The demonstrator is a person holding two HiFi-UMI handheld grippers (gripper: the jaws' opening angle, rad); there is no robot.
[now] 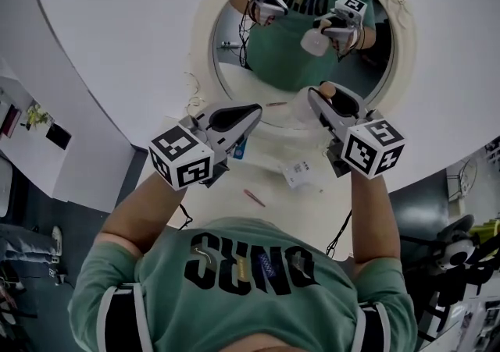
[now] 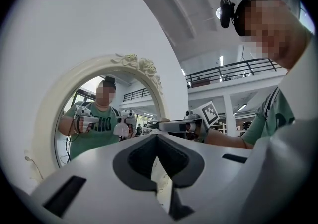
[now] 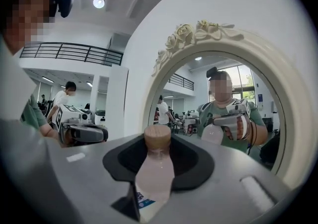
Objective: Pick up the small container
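Right fingers (image 3: 191, 161) clenched on the small container (image 3: 155, 168), one dark pad on each side of its body. Container: a little bottle with a translucent pinkish body and a round tan cap (image 3: 157, 136). A blue-and-white label shows at its lower end. The cap points away along the fingers, toward the mirror.

Right gripper (image 1: 328, 104) is held about level in front of the lower rim of the round mirror (image 1: 201, 54). The bottle is up off the bench (image 1: 289, 214), carried by the grip alone.

Left fingers (image 2: 134, 161) released: a slim wedge of gap between the pads, with only pale bench showing through and nothing between them. Left gripper (image 1: 248, 115) sits level, beside the right one and apart from it. Both marker cubes face the head camera.

The mirror has a cream frame with moulded flowers at its top. Its glass shows a person in a green shirt, both grippers raised, and the bottle in one of them.

On the bench:
- A small white box (image 1: 299, 173) lies near the middle, below the right gripper in the head view.
- A thin pink pen (image 1: 254, 197) lies closer to the near edge.
- A blue-labelled item (image 1: 239, 147) lies partly under the left gripper; what it is cannot be made out.
- A black cable (image 1: 337, 237) hangs over the near edge at the right.
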